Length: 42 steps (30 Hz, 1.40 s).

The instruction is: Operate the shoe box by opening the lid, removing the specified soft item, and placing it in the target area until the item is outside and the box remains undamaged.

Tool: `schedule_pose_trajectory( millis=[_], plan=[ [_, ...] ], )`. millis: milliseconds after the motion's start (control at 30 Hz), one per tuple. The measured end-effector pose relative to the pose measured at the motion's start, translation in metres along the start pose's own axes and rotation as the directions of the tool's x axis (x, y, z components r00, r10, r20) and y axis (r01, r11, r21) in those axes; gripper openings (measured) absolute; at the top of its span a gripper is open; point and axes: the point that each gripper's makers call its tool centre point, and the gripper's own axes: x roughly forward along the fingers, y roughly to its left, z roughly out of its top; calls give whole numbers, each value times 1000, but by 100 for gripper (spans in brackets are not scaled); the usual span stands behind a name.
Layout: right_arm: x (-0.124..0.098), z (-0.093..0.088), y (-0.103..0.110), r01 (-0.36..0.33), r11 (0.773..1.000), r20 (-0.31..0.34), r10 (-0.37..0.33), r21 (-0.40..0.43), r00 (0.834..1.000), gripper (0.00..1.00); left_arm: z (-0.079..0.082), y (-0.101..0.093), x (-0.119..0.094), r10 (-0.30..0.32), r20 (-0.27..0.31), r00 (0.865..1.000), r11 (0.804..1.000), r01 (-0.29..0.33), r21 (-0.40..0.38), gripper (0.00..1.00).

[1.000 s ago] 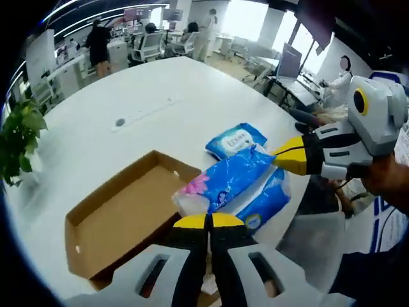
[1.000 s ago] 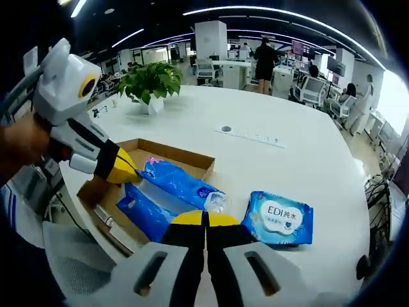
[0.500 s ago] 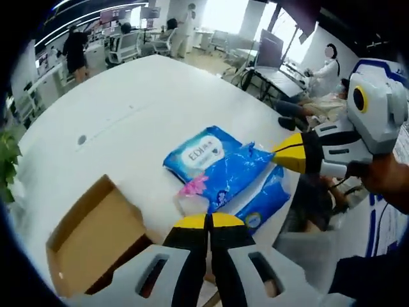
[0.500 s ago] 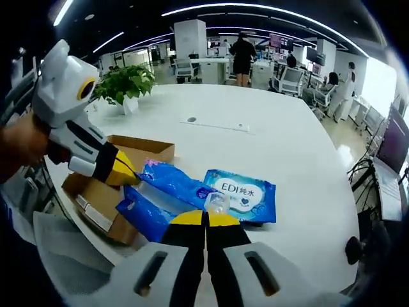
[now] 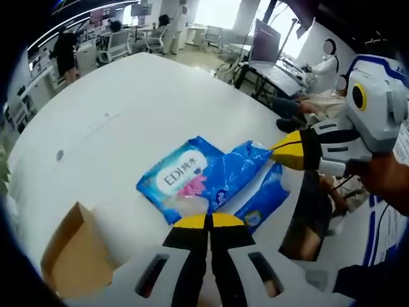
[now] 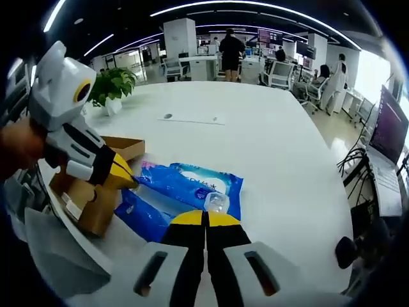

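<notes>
The left tool [image 5: 208, 221] is pinching one end of the blue soft tissue pack [image 5: 227, 179] with its jaws closed, and the right tool [image 6: 204, 219] is gripping the opposite end of the same pack [image 6: 176, 183], also closed. In the left gripper view the right tool's yellow tip is touching the pack's far corner. The pack is hanging stretched between the two tools, above the white desk [image 5: 128, 109] and clear of the open cardboard shoe box [image 6: 89, 192], which is sitting at the desk edge. A second blue pack labelled EDI [image 5: 176, 179] is lying flat on the desk directly beneath the carried item, and a further blue pack [image 5: 262, 201] is lying just beside it near the desk edge.

The step in hand appears to be placement of the removed item. For a clean result, both tools should descend together and level, so the soft wrapper is not twisted or torn. Tension between the tools should be eased before contact. Release should follow only once the pack is resting fully supported, away from the desk edge. The shoe box should not be brushed during withdrawal.
</notes>
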Motion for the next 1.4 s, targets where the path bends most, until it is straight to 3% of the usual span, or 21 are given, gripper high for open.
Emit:
schedule_pose_trajectory(
  millis=[867, 1400],
  plan=[
    [25, -9, -81, 1, 998, -6, 0, 55, 1000, 0, 43, -16, 68, 0, -40, 999, 1000, 1, 29, 0],
    [39, 3, -142, 56, 998, -12, -56, 41, 998, 0, 81, -32, 109, -47, -38, 998, 998, 48, 32, 0]
  ],
)
